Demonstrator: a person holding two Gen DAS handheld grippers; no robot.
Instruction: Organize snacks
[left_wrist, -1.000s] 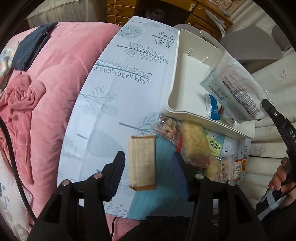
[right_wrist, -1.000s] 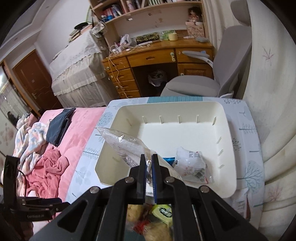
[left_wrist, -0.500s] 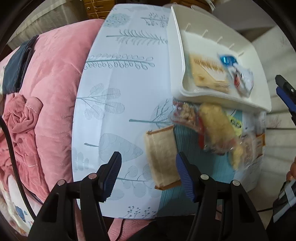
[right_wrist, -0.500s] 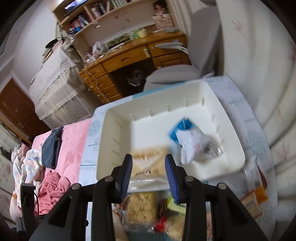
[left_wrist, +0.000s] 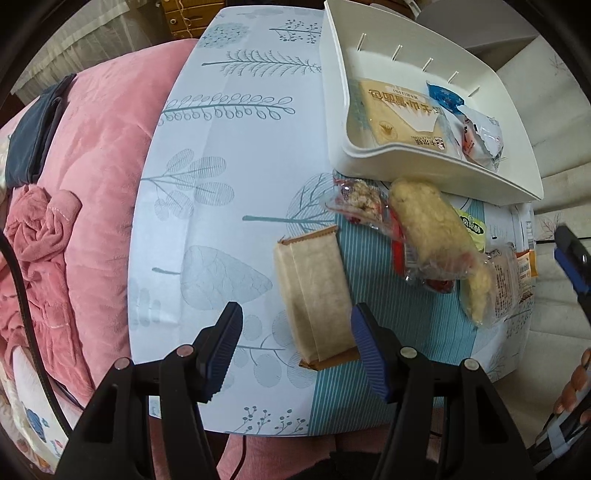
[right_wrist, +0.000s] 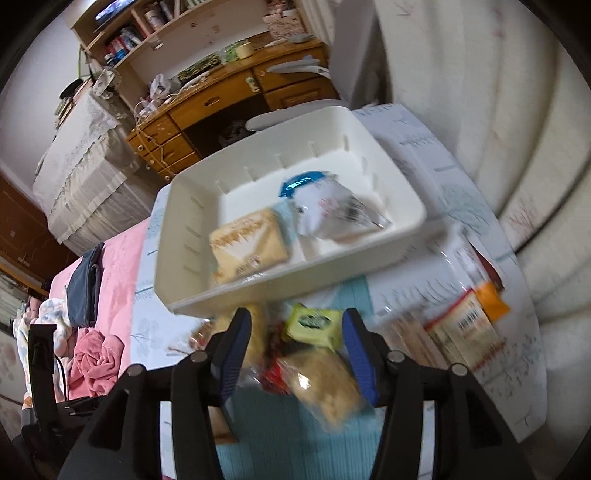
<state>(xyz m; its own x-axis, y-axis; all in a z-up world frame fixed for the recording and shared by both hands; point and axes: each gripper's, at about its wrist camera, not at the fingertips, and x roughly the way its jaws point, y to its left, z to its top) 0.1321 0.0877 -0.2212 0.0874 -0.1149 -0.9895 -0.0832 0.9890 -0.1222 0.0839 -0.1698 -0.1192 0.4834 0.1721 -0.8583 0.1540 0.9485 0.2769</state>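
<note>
A white bin (left_wrist: 436, 162) (right_wrist: 295, 284) on the table holds a tan snack packet (left_wrist: 399, 114) (right_wrist: 247, 247) and a white-and-blue packet (left_wrist: 476, 129) (right_wrist: 332, 210). My left gripper (left_wrist: 295, 343) is open above a brown wrapped bar (left_wrist: 314, 291) that lies on the table. My right gripper (right_wrist: 295, 343) is open and empty over a pile of loose snacks: a clear pack of yellow puffs (left_wrist: 428, 229) (right_wrist: 325, 384) and a green packet (right_wrist: 314, 325).
The table (left_wrist: 221, 184) has a pale leaf-print cloth. A pink quilt (left_wrist: 81, 177) lies to its left. More packets (right_wrist: 461, 332) lie at the table's right side. A wooden desk (right_wrist: 229, 96) and grey chair stand behind.
My right gripper opened and dropped the tan packet into the bin, then drew back over the loose pile. My left gripper stayed open and came nearer the brown bar.
</note>
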